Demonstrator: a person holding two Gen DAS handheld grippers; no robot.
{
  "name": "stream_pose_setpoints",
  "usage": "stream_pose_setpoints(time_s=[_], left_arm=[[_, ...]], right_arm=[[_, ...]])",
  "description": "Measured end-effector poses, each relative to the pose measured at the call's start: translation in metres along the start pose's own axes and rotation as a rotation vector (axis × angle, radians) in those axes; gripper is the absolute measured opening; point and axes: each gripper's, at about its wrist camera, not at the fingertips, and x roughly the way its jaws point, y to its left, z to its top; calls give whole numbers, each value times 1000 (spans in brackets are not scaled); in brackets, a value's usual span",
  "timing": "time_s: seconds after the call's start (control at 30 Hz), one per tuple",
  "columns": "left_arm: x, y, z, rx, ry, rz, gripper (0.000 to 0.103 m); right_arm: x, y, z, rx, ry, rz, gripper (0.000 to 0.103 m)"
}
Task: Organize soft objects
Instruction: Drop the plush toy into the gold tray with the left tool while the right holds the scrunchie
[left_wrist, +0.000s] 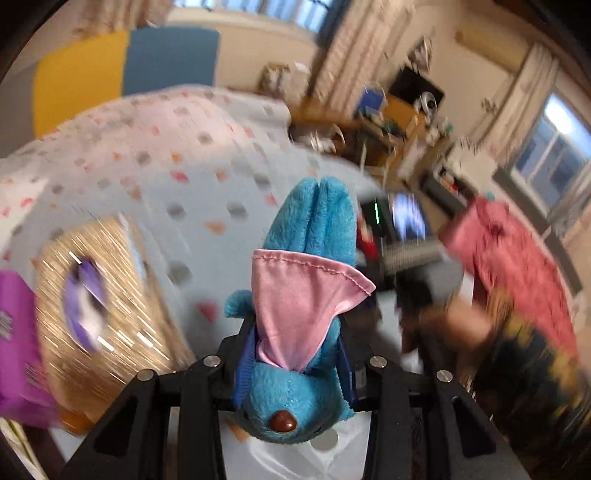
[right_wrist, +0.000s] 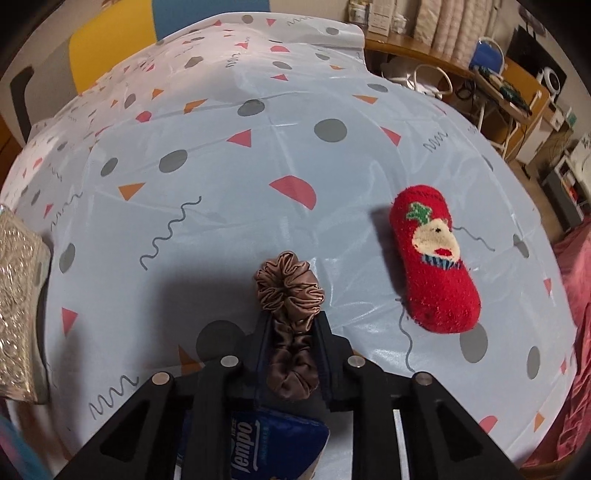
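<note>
A blue plush toy (left_wrist: 310, 221) with a pink cape (left_wrist: 303, 295) and a brown nose is clamped in my left gripper (left_wrist: 295, 325), lifted above the patterned tablecloth (left_wrist: 207, 192); this view is motion-blurred. In the right wrist view, my right gripper (right_wrist: 293, 321) points down at the table with its fingers pressed on both sides of a brown satin scrunchie (right_wrist: 290, 284), which lies on the cloth (right_wrist: 258, 166). A rolled red fuzzy sock (right_wrist: 432, 258) with a cartoon figure lies to the right of the scrunchie, apart from the gripper.
A glittery gold box (right_wrist: 18, 295) stands at the table's left edge; the same gold box (left_wrist: 110, 295) shows beside a purple item (left_wrist: 14, 332). A blue Tempo tissue pack (right_wrist: 251, 435) lies under the right gripper. Red fabric (right_wrist: 580, 295) lies beyond the table's right edge.
</note>
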Motion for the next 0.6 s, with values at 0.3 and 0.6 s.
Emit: stream_pose_setpoints(time_s=[0.3, 0.6], left_arm=[[-89, 81, 47, -163, -226, 163, 39], [-161, 151, 12, -272, -349, 369, 40]], right_arm=[[0, 10, 2, -88, -23, -56, 23], [-1, 12, 0, -89, -26, -61, 23]])
